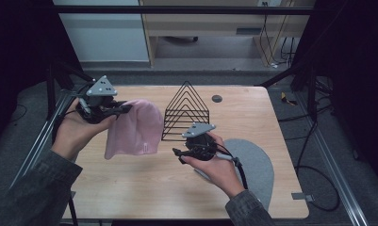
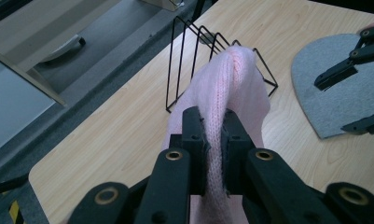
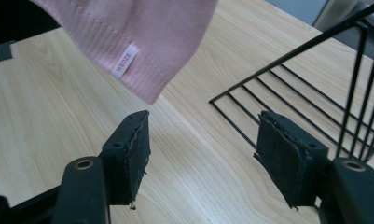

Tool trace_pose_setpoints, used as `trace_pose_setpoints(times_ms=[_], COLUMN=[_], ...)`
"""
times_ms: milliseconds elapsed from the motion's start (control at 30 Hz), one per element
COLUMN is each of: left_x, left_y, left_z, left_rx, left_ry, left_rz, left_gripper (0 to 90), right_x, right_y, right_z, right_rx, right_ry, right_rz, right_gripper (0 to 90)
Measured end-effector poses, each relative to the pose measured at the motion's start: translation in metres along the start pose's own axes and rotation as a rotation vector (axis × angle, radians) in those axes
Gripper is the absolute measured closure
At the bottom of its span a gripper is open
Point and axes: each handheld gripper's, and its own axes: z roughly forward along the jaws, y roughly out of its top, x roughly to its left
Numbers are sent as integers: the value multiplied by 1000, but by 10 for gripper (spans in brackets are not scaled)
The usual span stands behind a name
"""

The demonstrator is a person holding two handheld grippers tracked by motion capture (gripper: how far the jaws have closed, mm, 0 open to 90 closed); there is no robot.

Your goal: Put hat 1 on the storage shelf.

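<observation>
The left gripper [image 1: 125, 108] was closed tight on a fold of the pink knitted hat [image 1: 137, 127], and the hat hung down from its jaws, lifted off the wooden table [image 1: 130, 188], to the left of the black wire rack [image 1: 186, 110]. In the left gripper view the knit fabric [image 2: 231, 79] was pinched between the two black pads [image 2: 194, 135], and the rest of the hat bulged forward in front of the wire rack [image 2: 198, 51]. The right gripper [image 1: 177, 155] stood just in front of the rack, on the person's side of it, and its jaws were apart with nothing between them. In the right gripper view the two pads [image 3: 133, 154] were clearly separated, with only the bare table [image 3: 198, 177] showing in the gap. The lower edge of the hat [image 3: 142, 46], with a small white label [image 3: 125, 60] sewn on it, hung above and beyond these pads and did not touch them. The base wires of the rack [image 3: 287, 88] lay to the right of that gripper. A grey felt piece [image 1: 257, 165] with a rounded end lay flat on the table, in front of the rack and to its right, partly under the right hand [image 1: 219, 169].
</observation>
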Motion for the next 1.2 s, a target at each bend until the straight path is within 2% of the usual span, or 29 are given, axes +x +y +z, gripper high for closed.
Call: trace_pose_setpoints(times_ms=[400,500,567,833,1000,1200], left_x=[-2,-4,-5,-5,-7,-8], left_y=[14,20,21,35,43,55], left_z=[-3,-3,-3,-4,-3,2], left_rx=[-11,-10,-18,-45,-63,-61], left_ry=[-2,-3,-1,-15,-24,-36], left_rz=[11,27,20,21,20,33], left_gripper=[829,828,828,826,824,824], right_x=[12,15,16,12,8,1], right_y=[7,8,9,13,14,12], right_z=[19,24,27,32,33,30], right_rx=[8,12,14,5,11,11], right_ry=[63,72,69,82,72,60], right_rz=[-19,-25,-26,-1,3,9], right_gripper=[385,395,398,412,415,415])
